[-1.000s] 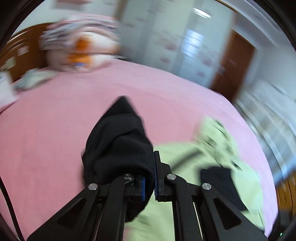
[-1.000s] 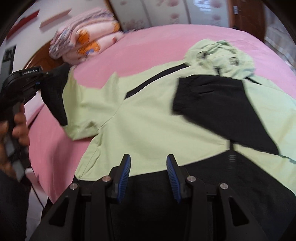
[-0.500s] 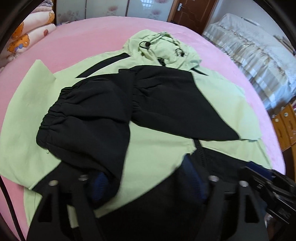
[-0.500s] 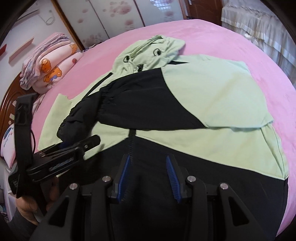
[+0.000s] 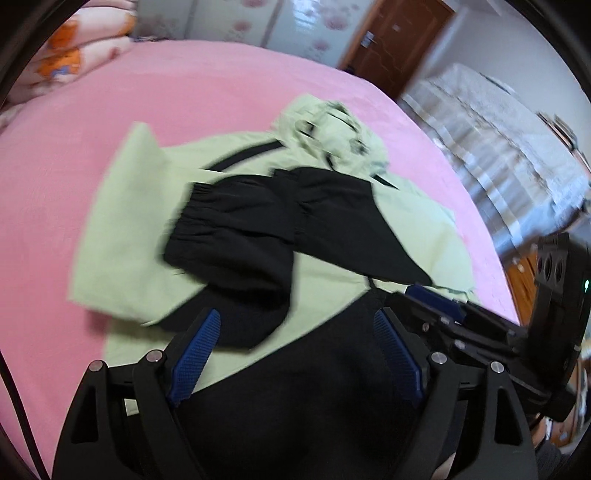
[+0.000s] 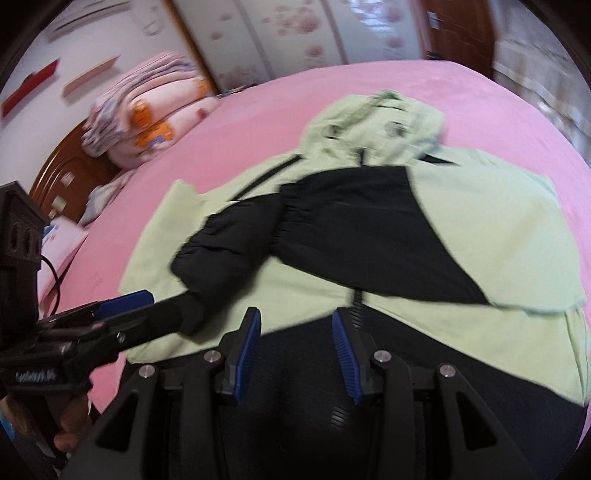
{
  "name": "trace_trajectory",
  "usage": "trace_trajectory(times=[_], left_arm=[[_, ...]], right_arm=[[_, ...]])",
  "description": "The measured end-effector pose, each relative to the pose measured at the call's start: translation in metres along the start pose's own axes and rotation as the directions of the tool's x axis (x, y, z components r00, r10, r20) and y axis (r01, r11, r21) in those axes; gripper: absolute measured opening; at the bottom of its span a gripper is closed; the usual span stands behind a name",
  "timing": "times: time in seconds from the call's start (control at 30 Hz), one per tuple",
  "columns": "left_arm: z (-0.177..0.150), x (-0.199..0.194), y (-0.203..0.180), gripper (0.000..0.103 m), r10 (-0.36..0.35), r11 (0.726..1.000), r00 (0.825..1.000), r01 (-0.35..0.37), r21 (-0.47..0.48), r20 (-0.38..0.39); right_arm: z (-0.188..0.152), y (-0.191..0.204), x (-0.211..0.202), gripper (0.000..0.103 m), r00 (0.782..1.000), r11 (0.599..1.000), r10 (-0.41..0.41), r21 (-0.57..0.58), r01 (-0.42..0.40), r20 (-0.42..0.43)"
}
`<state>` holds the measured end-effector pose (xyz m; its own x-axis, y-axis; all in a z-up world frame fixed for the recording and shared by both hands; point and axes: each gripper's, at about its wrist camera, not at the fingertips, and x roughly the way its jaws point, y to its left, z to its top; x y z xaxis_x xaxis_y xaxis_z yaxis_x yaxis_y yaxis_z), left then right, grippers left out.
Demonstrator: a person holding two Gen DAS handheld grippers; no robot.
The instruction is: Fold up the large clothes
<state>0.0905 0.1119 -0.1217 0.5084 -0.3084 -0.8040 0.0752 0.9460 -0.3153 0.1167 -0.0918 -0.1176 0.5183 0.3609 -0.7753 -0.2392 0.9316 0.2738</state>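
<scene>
Both black sleeves now lie folded across the chest of the green-and-black hooded jacket [image 6: 369,236]; a second ago our left hand-held gripper [image 5: 295,354] still pinched the left sleeve [image 5: 236,236] above the pink bed [image 5: 184,96]. We see that gripper now with its blue pads [image 5: 194,354] spread wide and nothing between them, hovering over the jacket's black hem. Our right hand-held gripper [image 6: 295,354] hangs beside it, jaws also parted and empty, above the same hem. The jacket lies flat on the bed, hood [image 6: 376,125] pointing toward the floral wardrobe doors [image 6: 280,33], the left sleeve overlapping the right sleeve [image 6: 369,229]. A stack of folded quilts [image 6: 147,110] sits by the wooden headboard [image 6: 62,173]. Motion blur softens both views.
</scene>
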Motion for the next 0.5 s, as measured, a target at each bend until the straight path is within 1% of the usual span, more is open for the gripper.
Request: trace_trajectory(times=[0.03, 0.07, 0.1, 0.13, 0.17, 0.3, 0.37, 0.43, 0.5], left_arm=[[-0.003, -0.006, 0.008, 0.084, 0.027, 1.000, 1.000, -0.026, -0.017, 0.013], [-0.006, -0.009, 0.014, 0.084, 0.048, 0.998, 0.999, -0.047, -0.032, 0.020], [-0.009, -0.013, 0.024, 0.084, 0.074, 0.996, 0.997, -0.073, -0.052, 0.025], [-0.012, -0.016, 0.031, 0.084, 0.092, 0.994, 0.995, -0.090, -0.069, 0.026], [-0.016, -0.019, 0.040, 0.084, 0.113, 0.990, 0.993, -0.110, -0.093, 0.026], [-0.027, -0.025, 0.070, 0.084, 0.151, 0.973, 0.989, -0.147, -0.176, 0.009], [-0.030, -0.023, 0.082, 0.084, 0.161, 0.967, 0.987, -0.158, -0.201, -0.003], [-0.035, -0.023, 0.092, 0.084, 0.170, 0.960, 0.985, -0.167, -0.225, -0.008], [-0.037, -0.023, 0.099, 0.084, 0.169, 0.955, 0.985, -0.167, -0.244, -0.012]], right_arm=[[0.004, 0.010, 0.003, 0.043, 1.000, 0.999, 0.012, -0.031, -0.012, 0.000], [0.007, 0.018, 0.006, 0.050, 1.000, 0.998, 0.017, -0.059, -0.017, 0.002], [0.010, 0.027, 0.008, 0.054, 1.000, 0.996, 0.018, -0.087, -0.017, 0.008], [0.013, 0.037, 0.011, 0.061, 1.000, 0.993, 0.018, -0.120, -0.016, 0.015], [0.016, 0.047, 0.015, 0.064, 1.000, 0.988, 0.020, -0.156, -0.017, 0.020], [0.022, 0.085, 0.039, 0.065, 1.000, 0.953, 0.011, -0.302, -0.011, -0.001], [0.020, 0.102, 0.058, 0.065, 1.000, 0.923, -0.020, -0.384, 0.010, -0.022], [0.013, 0.117, 0.080, 0.065, 0.996, 0.881, -0.081, -0.470, 0.052, -0.041], [0.007, 0.126, 0.101, 0.065, 0.985, 0.837, -0.168, -0.534, 0.118, -0.047]])
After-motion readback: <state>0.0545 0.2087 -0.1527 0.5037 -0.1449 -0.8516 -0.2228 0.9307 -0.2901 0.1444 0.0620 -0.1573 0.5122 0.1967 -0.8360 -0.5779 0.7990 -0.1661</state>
